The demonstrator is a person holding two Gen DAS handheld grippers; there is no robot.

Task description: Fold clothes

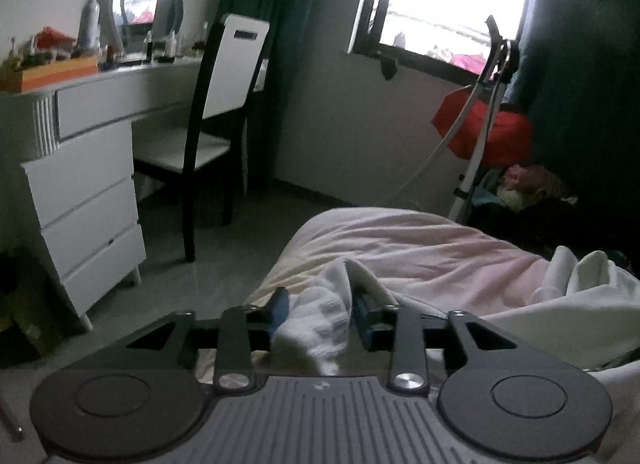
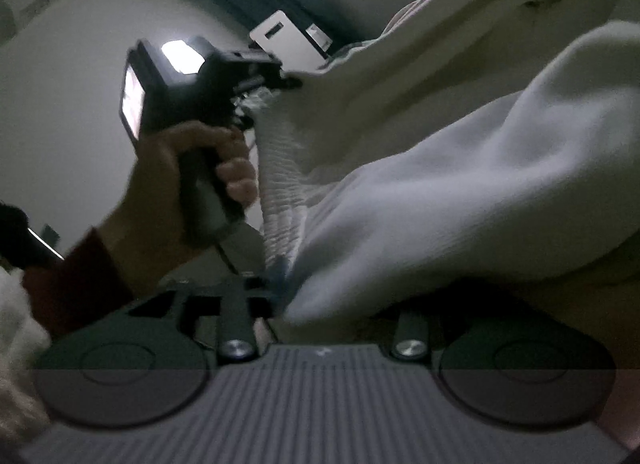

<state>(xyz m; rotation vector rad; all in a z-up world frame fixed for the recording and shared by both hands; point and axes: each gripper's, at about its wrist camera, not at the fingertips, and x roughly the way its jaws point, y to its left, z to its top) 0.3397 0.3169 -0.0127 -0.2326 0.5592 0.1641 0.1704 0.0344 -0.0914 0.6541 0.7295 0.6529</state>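
A: White knit garment point(image 1: 320, 328) sits bunched between the left gripper point(image 1: 320, 316) fingers, clamped, above the bed point(image 1: 400, 248). Why both ends?

B: Probably to stretch an edge for folding. Right gripper point(image 2: 280, 288) looks pinched on the same cloth, its far finger hidden. Left hand point(image 2: 192, 183) holds its handle high.

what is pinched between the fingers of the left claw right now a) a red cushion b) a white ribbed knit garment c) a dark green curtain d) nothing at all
b, the left claw has its blue-padded fingers closed against a bunch of white ribbed knit garment, held above the pale pink bed cover.
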